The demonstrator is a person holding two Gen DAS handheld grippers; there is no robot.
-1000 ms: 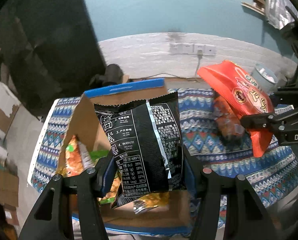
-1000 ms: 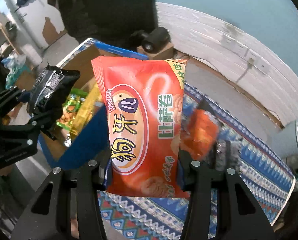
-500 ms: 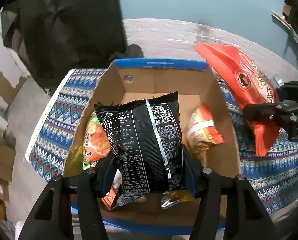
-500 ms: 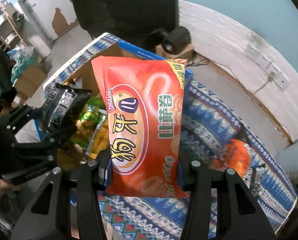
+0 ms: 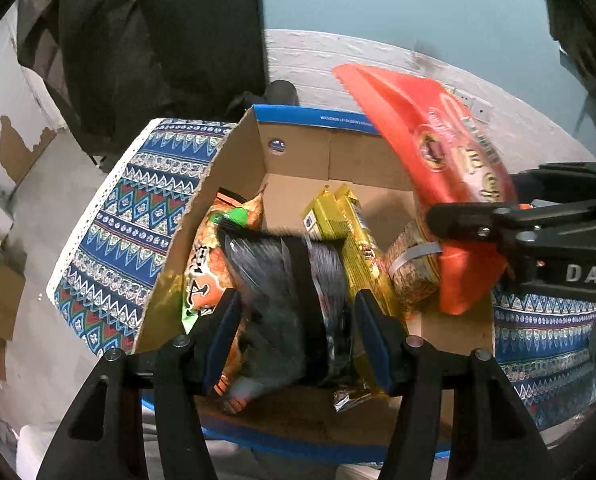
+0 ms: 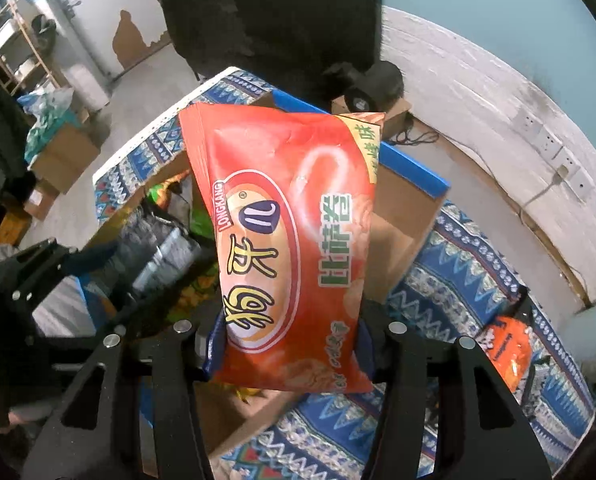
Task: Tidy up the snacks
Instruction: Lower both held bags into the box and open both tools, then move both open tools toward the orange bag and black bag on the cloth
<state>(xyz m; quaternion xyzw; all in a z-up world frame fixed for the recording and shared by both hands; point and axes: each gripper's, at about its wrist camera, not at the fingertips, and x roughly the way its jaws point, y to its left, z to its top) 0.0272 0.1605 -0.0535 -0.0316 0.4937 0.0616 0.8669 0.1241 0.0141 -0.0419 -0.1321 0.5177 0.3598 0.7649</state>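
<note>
cardboard is what we take as our landmark: the open cardboard box point(image 5: 298, 152) with a blue rim, which sits on a blue patterned cloth point(image 5: 134, 216). our left gripper point(image 5: 298, 336) is at the near side of the box, reaching down into it, and a motion-blurred black snack bag point(image 5: 282, 292) lies between its blue pads; the pads stand a little off the bag's edges, so we cannot tell whether they are pinching it or have let go. inside the box, an orange and green packet point(image 5: 206, 264) lies against the left wall beside the black bag, a yellow packet point(image 5: 350, 240) lies just right of it, and a brown wrapped packet point(image 5: 414, 264) rests toward the right wall. our right gripper point(image 6: 288, 356) is pressed onto the lower end of a red snack bag point(image 6: 290, 248), holding it upright over the right part of the box; in the left wrist view this bag point(image 5: 430, 160) hangs above the right wall. on the cloth beyond the box's right side an orange packet point(image 6: 506, 348) lies well apart from the box.
</note>
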